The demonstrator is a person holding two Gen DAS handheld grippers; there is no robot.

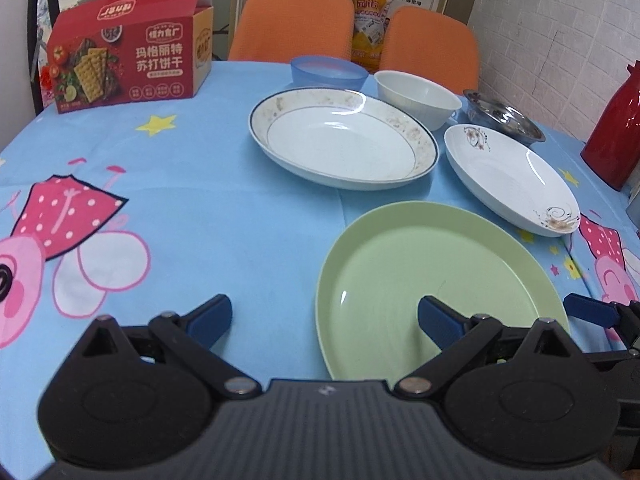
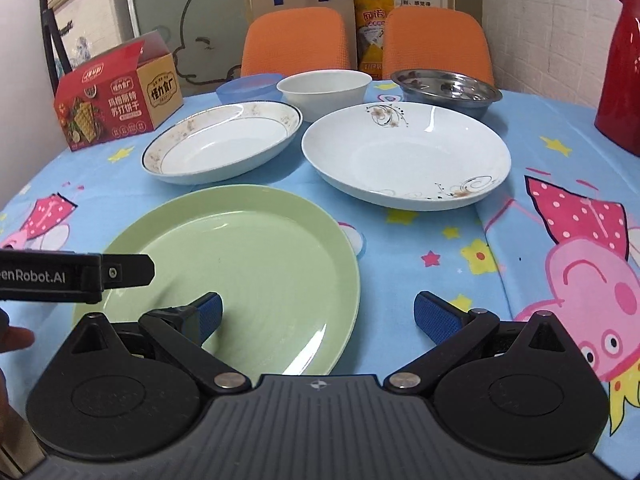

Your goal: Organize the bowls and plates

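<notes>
green plate (image 2: 240, 264): lower centre, flat on cloth (image 2: 460, 240) | likely light, stiff, slick plastic; take by near rim | left gripper (image 1: 325, 322) wide open, empty | right gripper (image 2: 318, 314) wide open, empty, straddling rim | white plates (image 2: 404, 156) above look fragile

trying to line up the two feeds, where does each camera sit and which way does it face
Left wrist: on the left gripper, low over the near table edge, facing the orange chairs; its open fingers straddle the green plate rim; the right gripper shows at the right edge.
Right wrist: on the right gripper, further right, same heading; open fingers straddle the green plate's right rim; the left gripper's side shows at left.
Shared: green plate, rimmed plate, floral plate, white bowl, blue bowl, steel bowl, cracker box.
</notes>
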